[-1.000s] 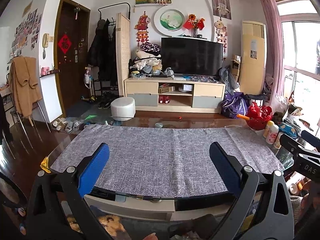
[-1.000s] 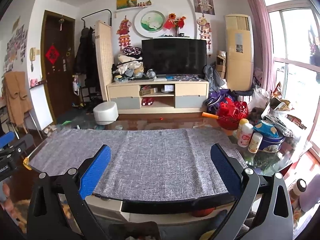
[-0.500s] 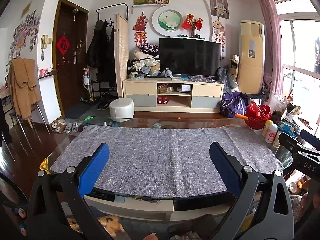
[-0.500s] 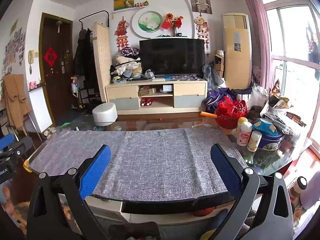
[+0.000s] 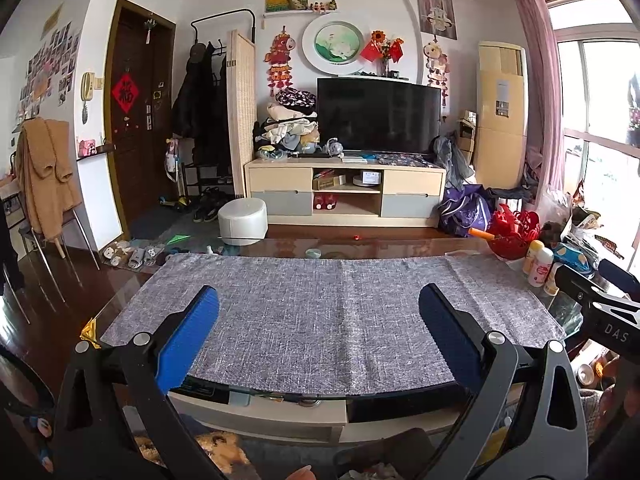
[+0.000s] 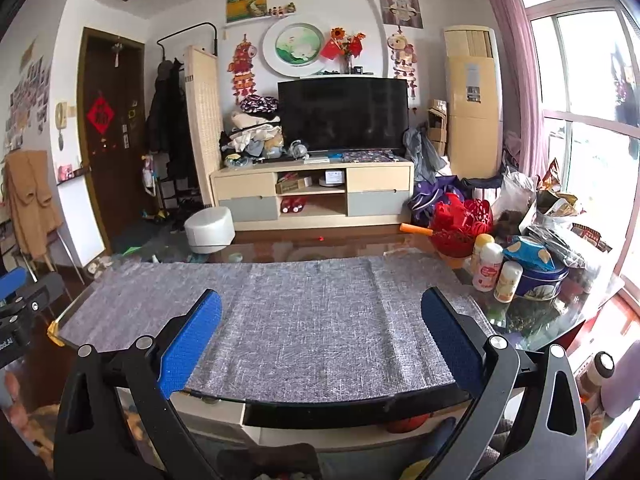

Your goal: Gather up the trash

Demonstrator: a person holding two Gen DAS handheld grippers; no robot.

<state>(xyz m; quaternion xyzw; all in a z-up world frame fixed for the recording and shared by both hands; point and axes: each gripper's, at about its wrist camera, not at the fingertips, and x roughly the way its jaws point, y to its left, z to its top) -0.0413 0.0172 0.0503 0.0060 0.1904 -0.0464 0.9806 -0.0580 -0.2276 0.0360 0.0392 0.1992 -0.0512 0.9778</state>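
Observation:
My left gripper (image 5: pixel 319 300) is open, its blue pads wide apart above the near edge of a grey woven cloth (image 5: pixel 328 312) that covers a glass table (image 5: pixel 124 292). My right gripper (image 6: pixel 321 306) is open too, hovering over the same grey cloth (image 6: pixel 304 320) with nothing between its fingers. No loose trash lies on the cloth. Snack wrappers and bags (image 6: pixel 560 208) pile up at the table's right end. The right gripper's body (image 5: pixel 600 300) shows at the right edge of the left wrist view, and the left gripper's body (image 6: pixel 16 300) at the left edge of the right wrist view.
A red basket (image 6: pixel 460 220), small white bottles (image 6: pixel 488 264) and a blue tin (image 6: pixel 540 276) crowd the table's right end. Beyond the table stand a white stool (image 5: pixel 242 220), a TV cabinet (image 5: pixel 344 196) and a chair with a brown coat (image 5: pixel 44 176). Slippers (image 5: pixel 132 254) lie on the floor.
Both grippers have risen slightly and tilted up a little, so the room sits a touch lower in view. Both stay open and empty.

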